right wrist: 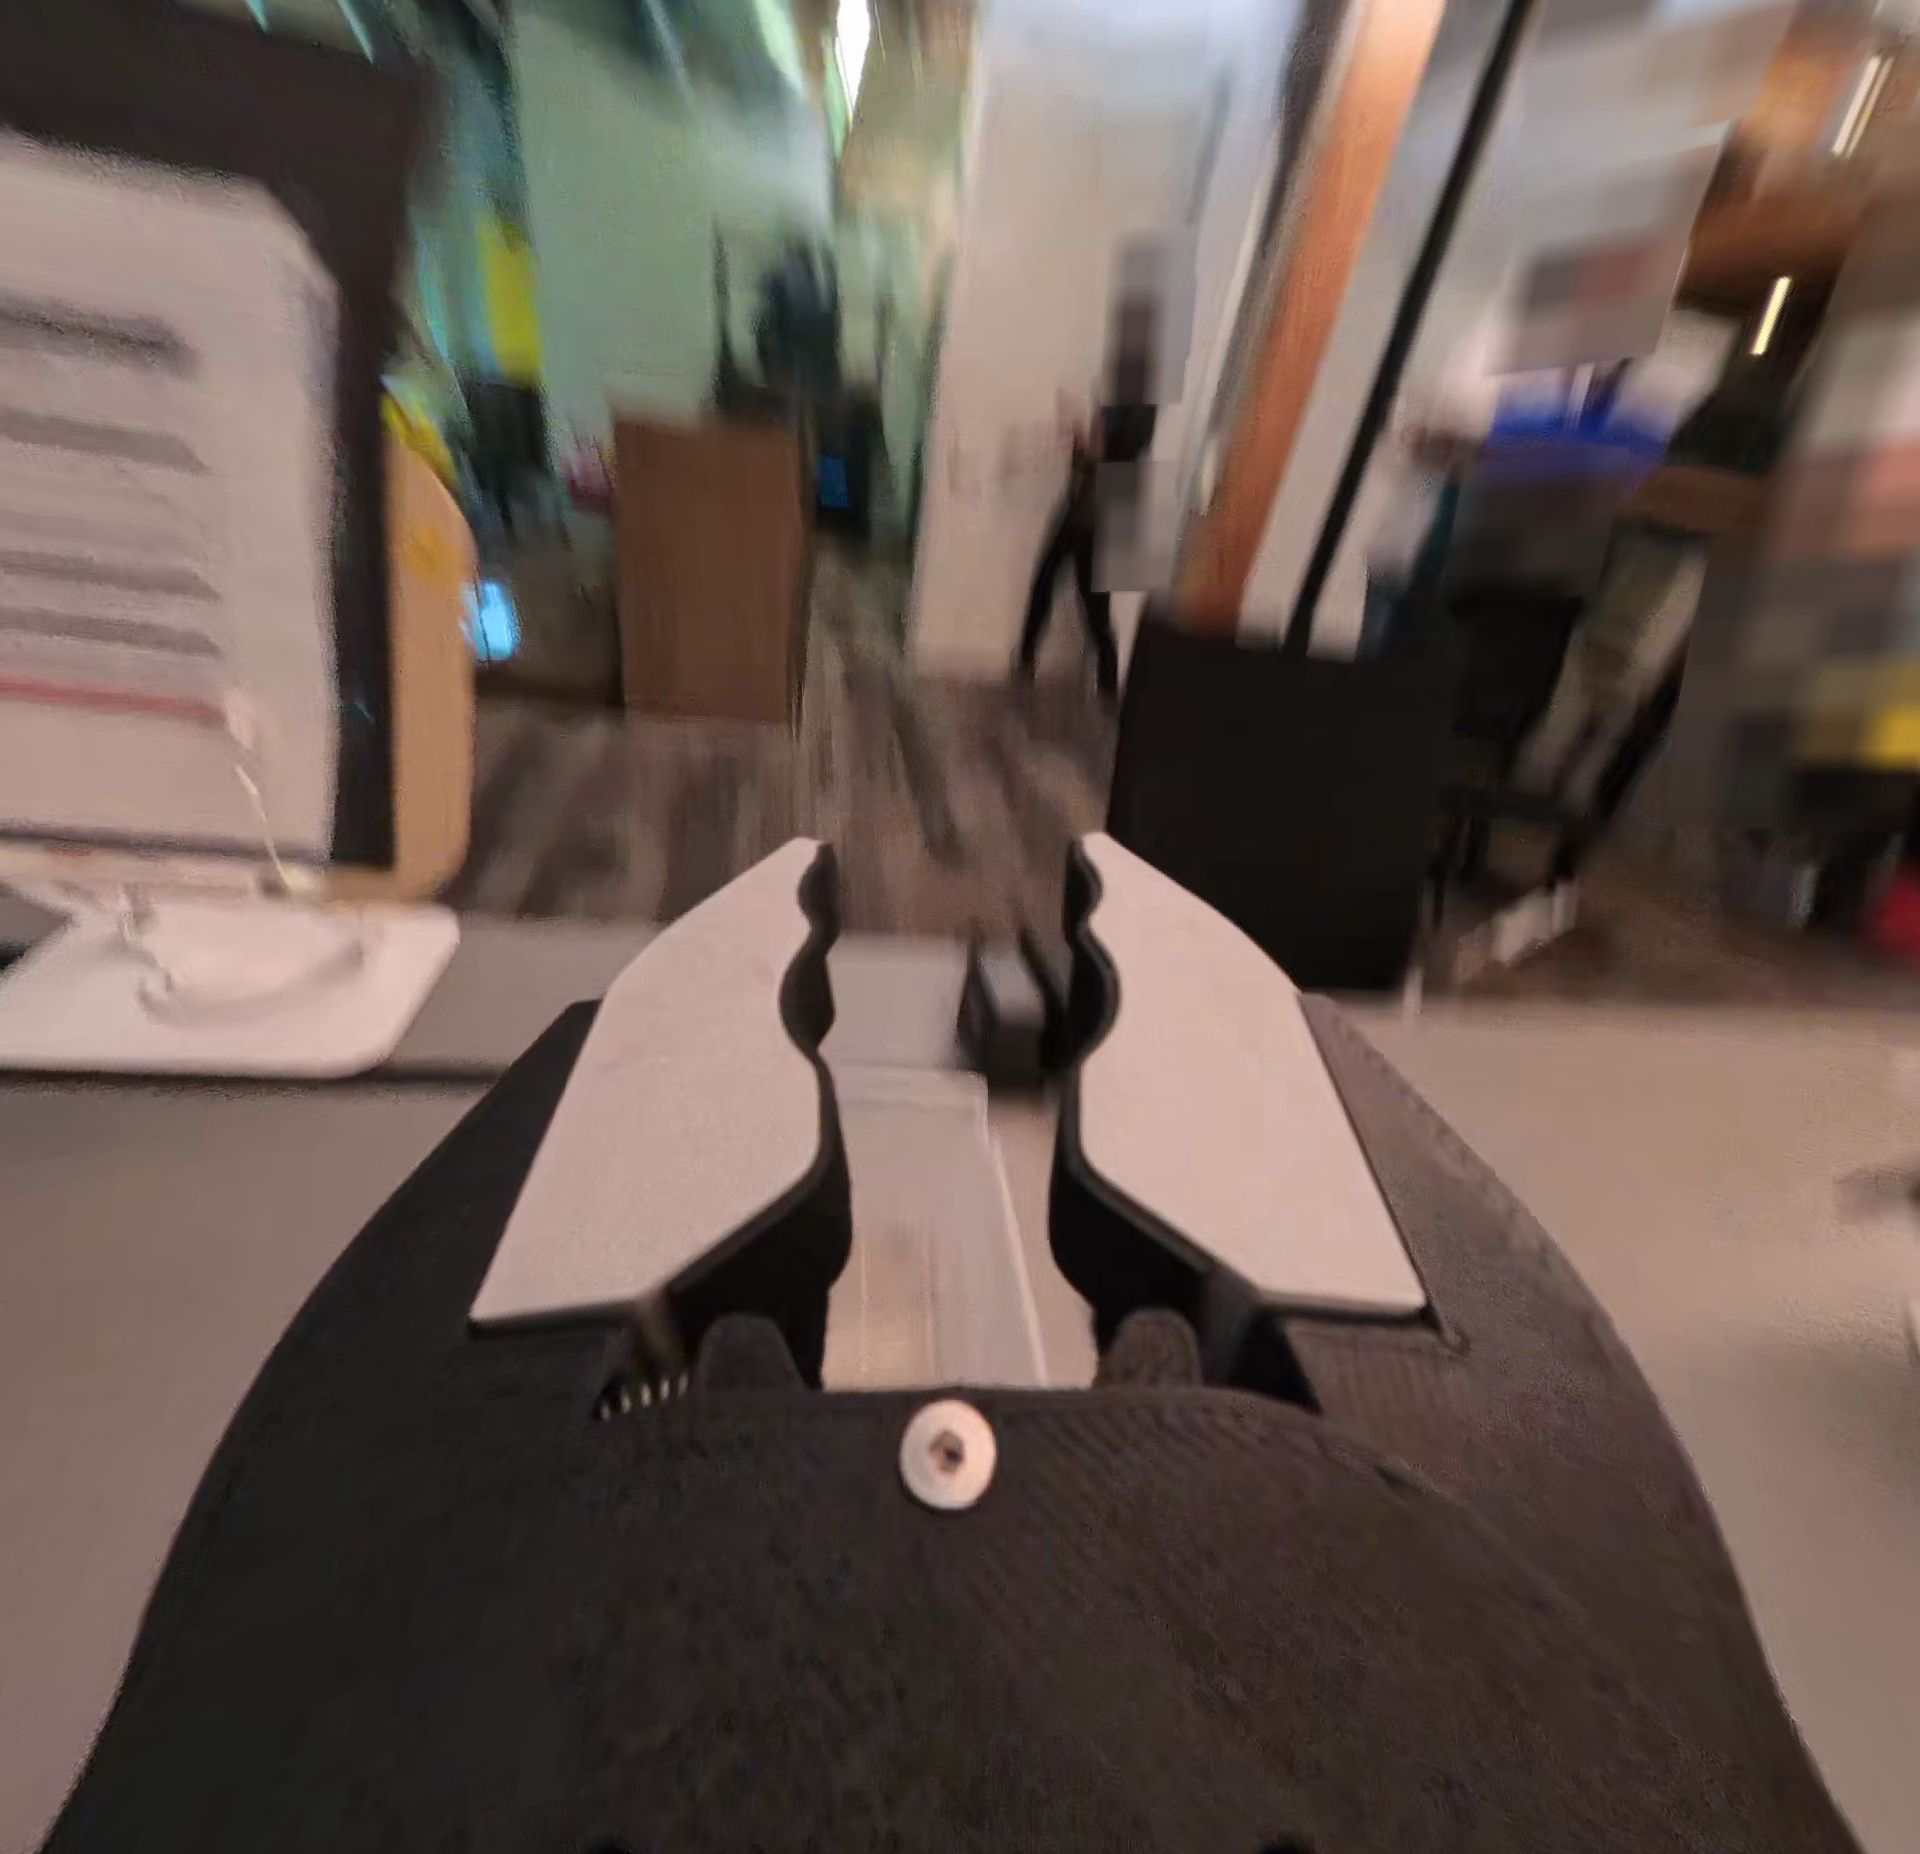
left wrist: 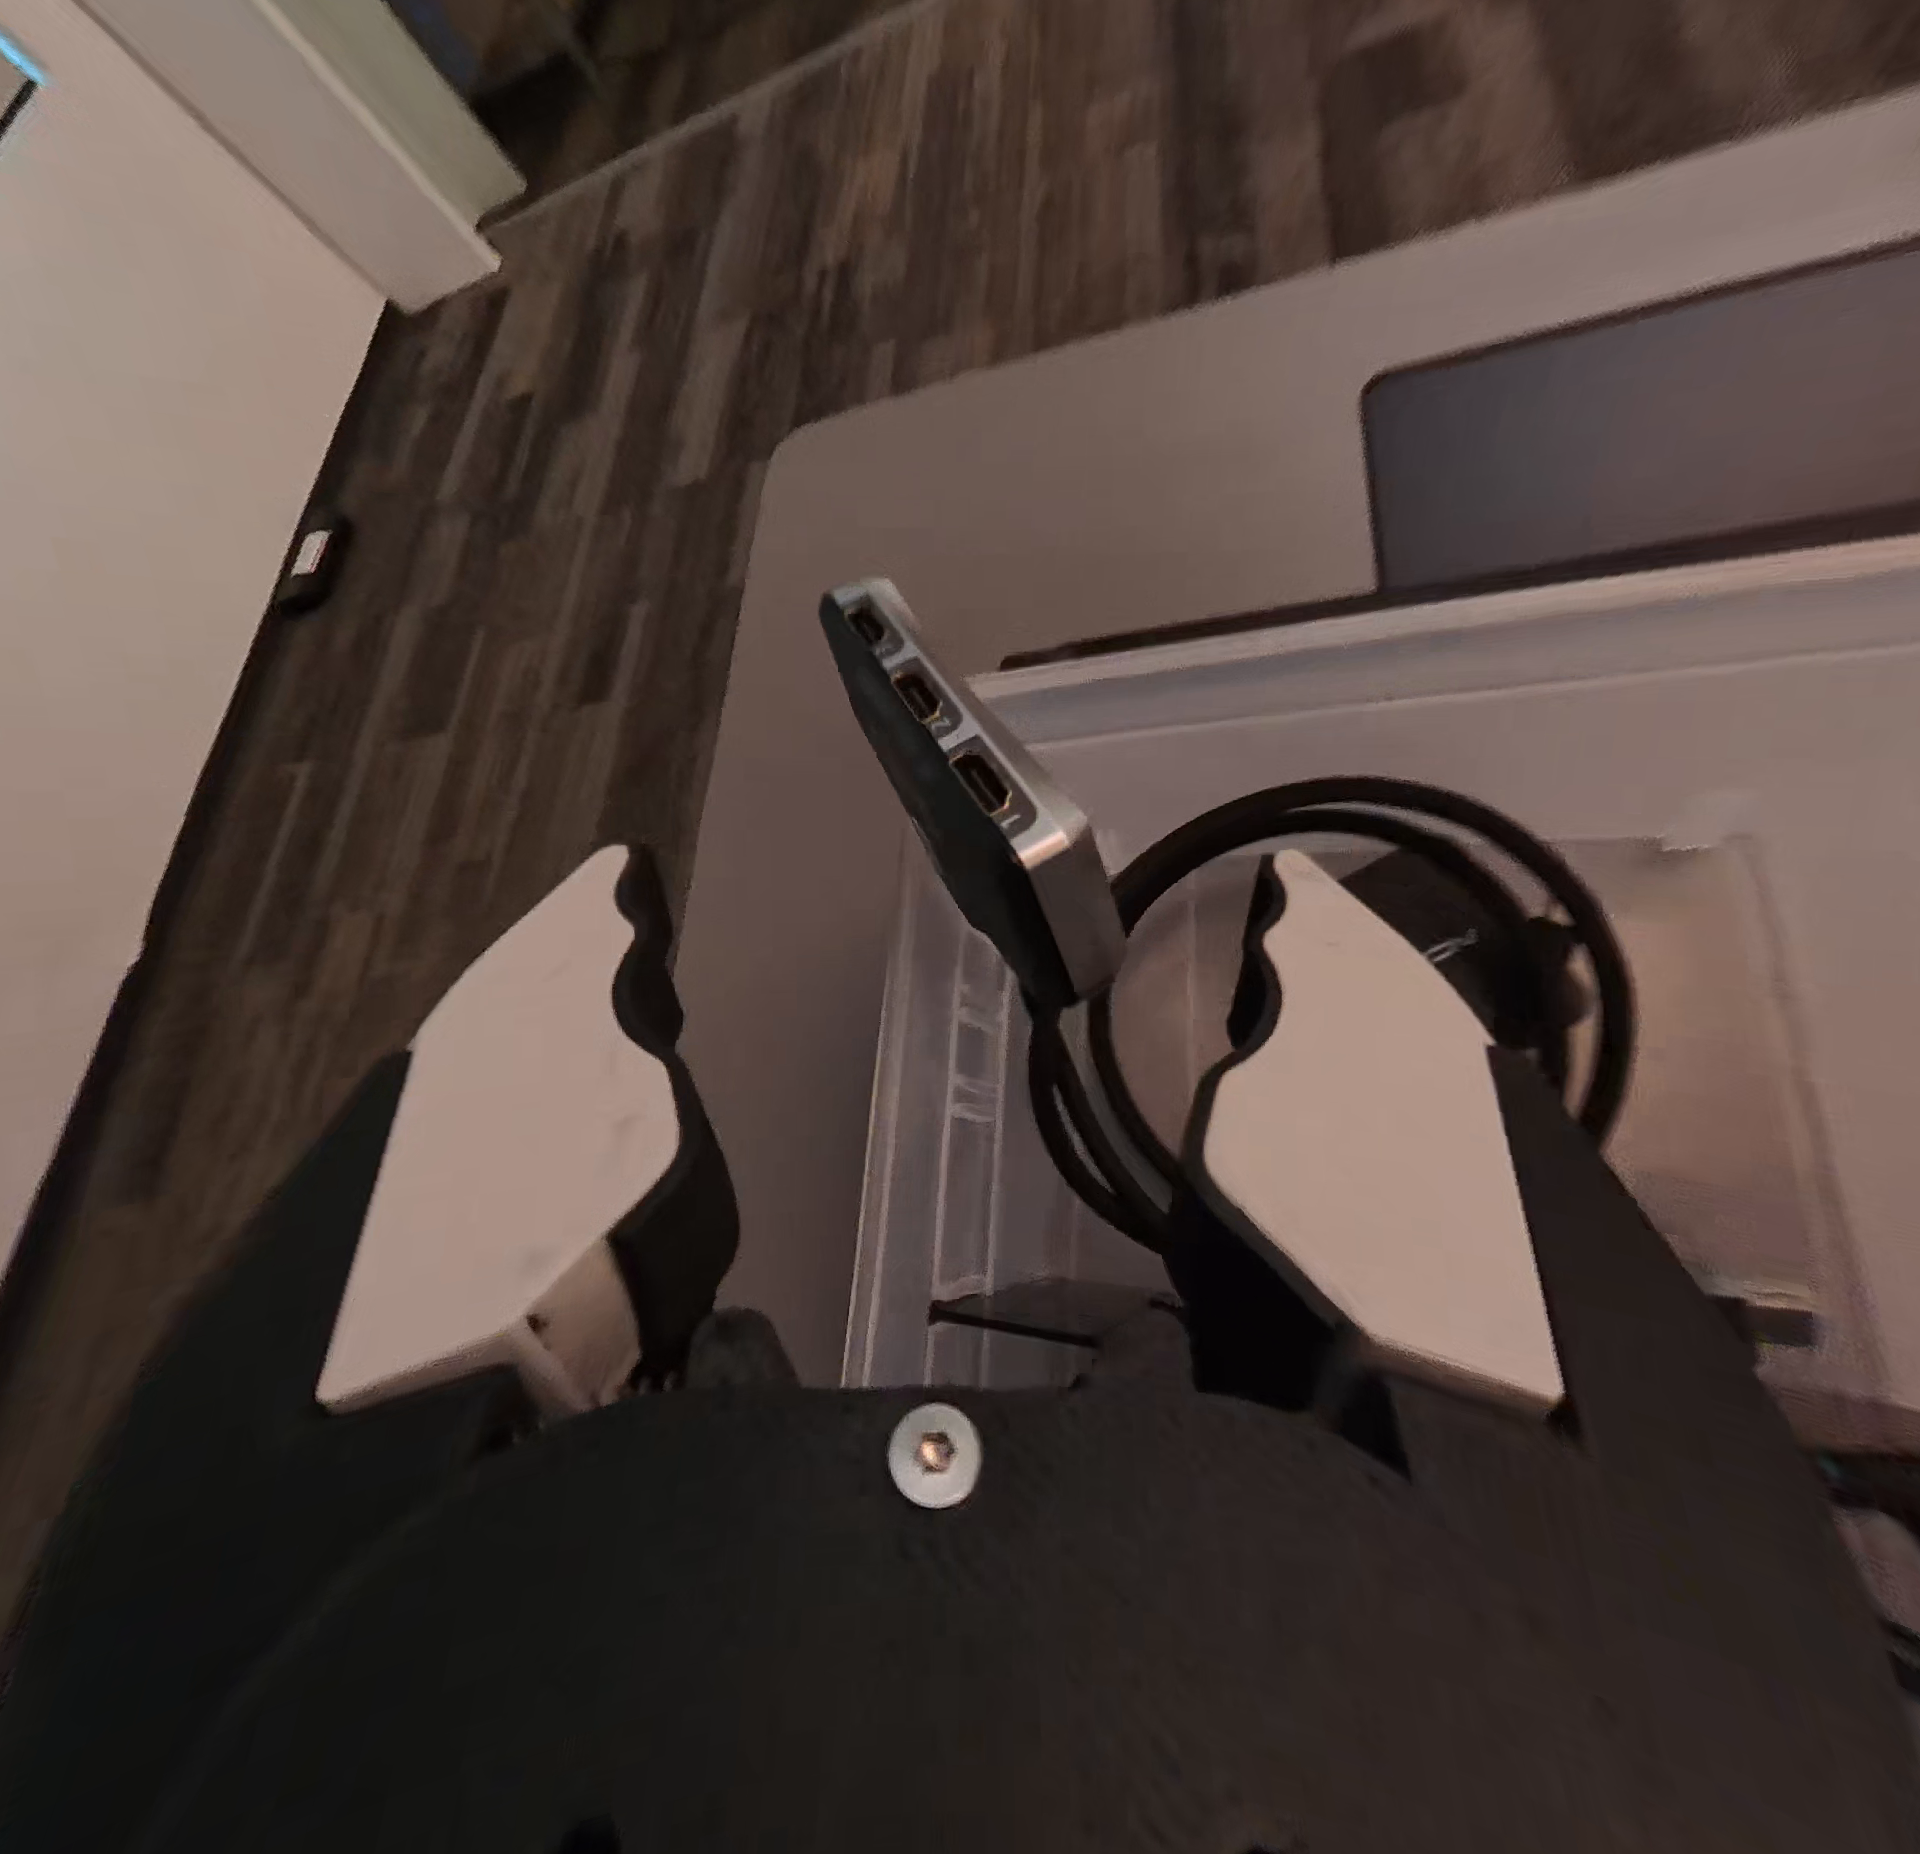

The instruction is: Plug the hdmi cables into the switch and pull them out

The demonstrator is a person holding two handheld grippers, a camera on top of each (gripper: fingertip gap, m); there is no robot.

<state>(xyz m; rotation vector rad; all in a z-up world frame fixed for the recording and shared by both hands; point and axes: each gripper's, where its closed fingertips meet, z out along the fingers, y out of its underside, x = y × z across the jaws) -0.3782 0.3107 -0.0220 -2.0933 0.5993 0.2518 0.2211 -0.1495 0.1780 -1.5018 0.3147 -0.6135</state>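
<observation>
Beyond the left claw (left wrist: 951,931), slim metal switch (left wrist: 971,796).

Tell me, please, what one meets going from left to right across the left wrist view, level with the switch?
Pale wall → wood-look floor → grey switch, its three ports empty → coiled black cable → clear plastic stand.

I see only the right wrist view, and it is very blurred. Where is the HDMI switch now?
Observer: The HDMI switch stands tilted just ahead of the left gripper, whose fingers are spread wide, clear of it.
Operator: Is any plug in its ports?
Observer: No, the three ports facing the left camera are empty.
Operator: And its cable?
Observer: A black cable loops beside its lower end.
</observation>
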